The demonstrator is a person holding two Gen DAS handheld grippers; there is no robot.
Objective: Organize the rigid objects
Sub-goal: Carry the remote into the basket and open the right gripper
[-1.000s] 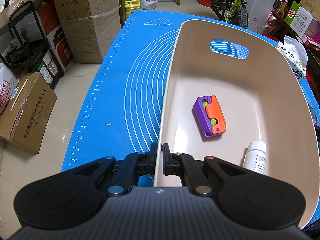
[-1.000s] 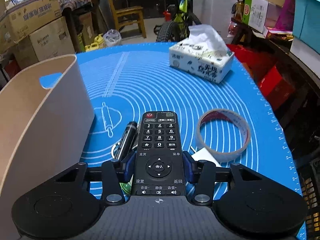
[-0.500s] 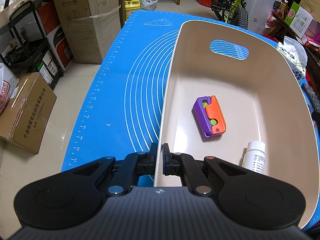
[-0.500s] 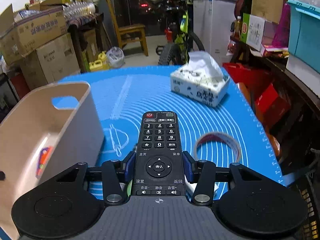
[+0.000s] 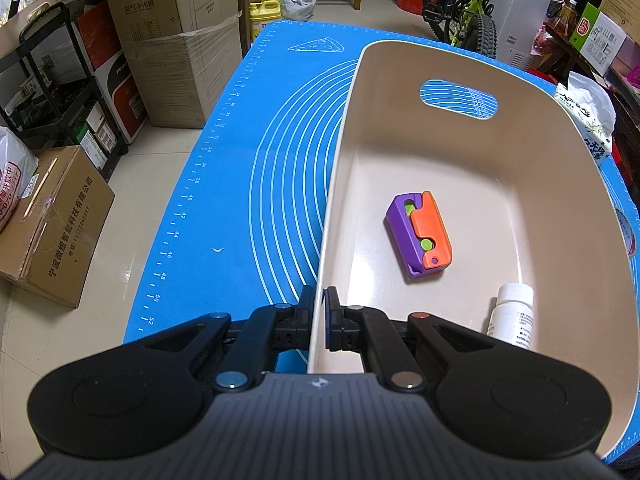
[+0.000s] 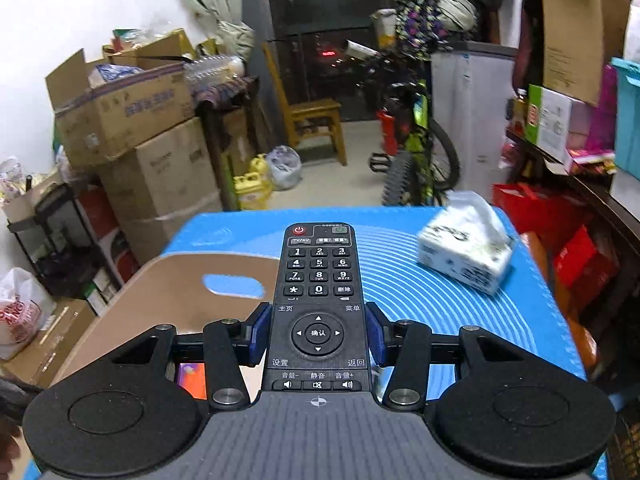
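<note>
Landmark = beige bin (image 5: 472, 184) on the blue mat (image 5: 256, 168) covering the tabletop; left tool (image 5: 319, 312) is clamped on the bin's near left wall, one finger outside, one inside; right tool (image 6: 318, 338) grips the black remote (image 6: 318, 300) by its sides at mid-body, keypad up, power button pointing away from the camera, remote held in the air above the bin's right side.

Left wrist view only: bin interior in full; purple-and-orange toy (image 5: 419, 234) lies flat on the bin floor near centre; white bottle (image 5: 513, 316) sits at the bin's near right wall, well apart from the toy.

Right wrist view only: the remote itself; bin (image 6: 160, 292) seen from above its right side, handle cutout visible, a sliver of the toy showing under the tool; tissue box (image 6: 466, 256) on the mat right of the bin, blurred.

Tissue box is also at the left view's right edge, beyond the bin's far right rim.
</note>
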